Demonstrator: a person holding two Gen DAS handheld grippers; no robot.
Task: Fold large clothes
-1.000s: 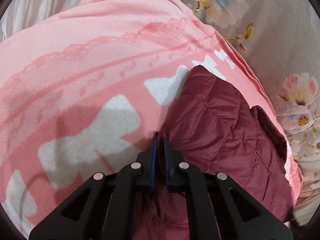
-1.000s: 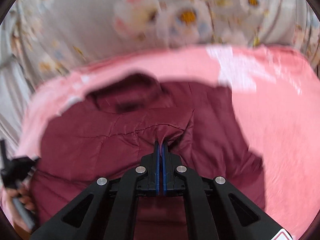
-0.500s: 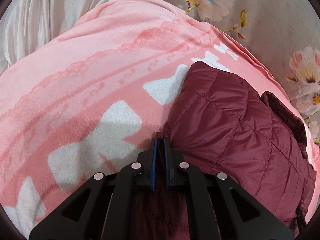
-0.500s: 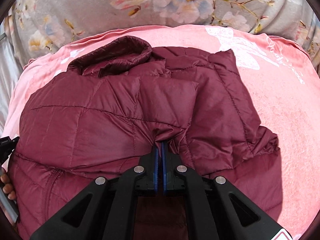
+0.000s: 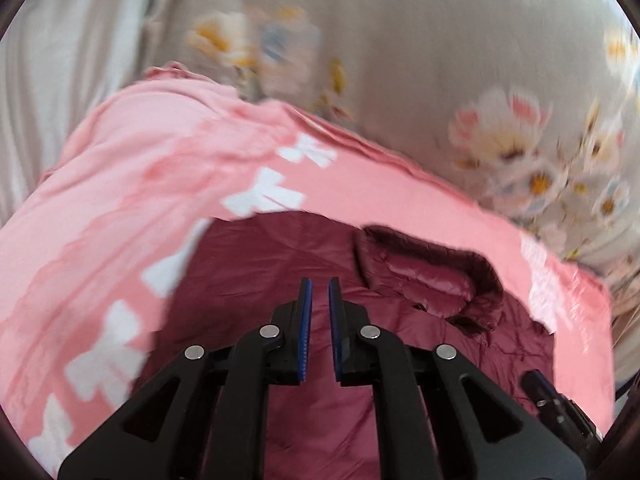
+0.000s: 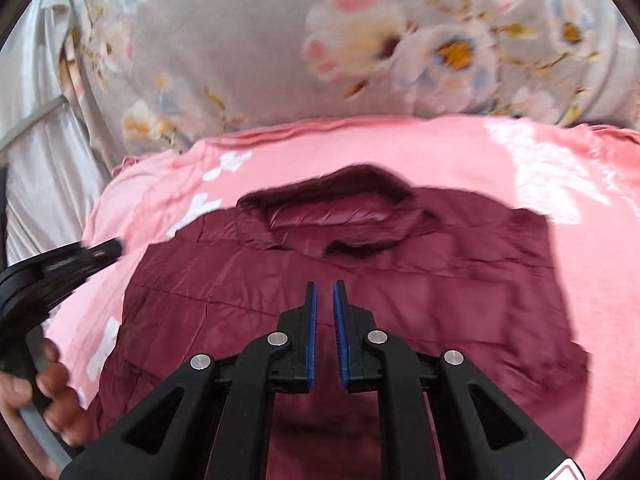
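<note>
Glossy quilted maroon jacket (image 6: 400, 280), fuzzy pink blanket (image 6: 440, 152), smooth floral sheet (image 6: 260, 40)

A maroon puffer jacket (image 5: 328, 264) is seen spread on a pink blanket (image 5: 132, 184). The left gripper (image 5: 319, 286) is held above it, jaws slightly parted, nothing gripped between them.

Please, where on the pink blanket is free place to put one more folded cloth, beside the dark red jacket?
Bare pink blanket lies right of the jacket, and a narrower strip beyond its collar before the floral sheet. The left is crowded: left tongs hover there.
</note>
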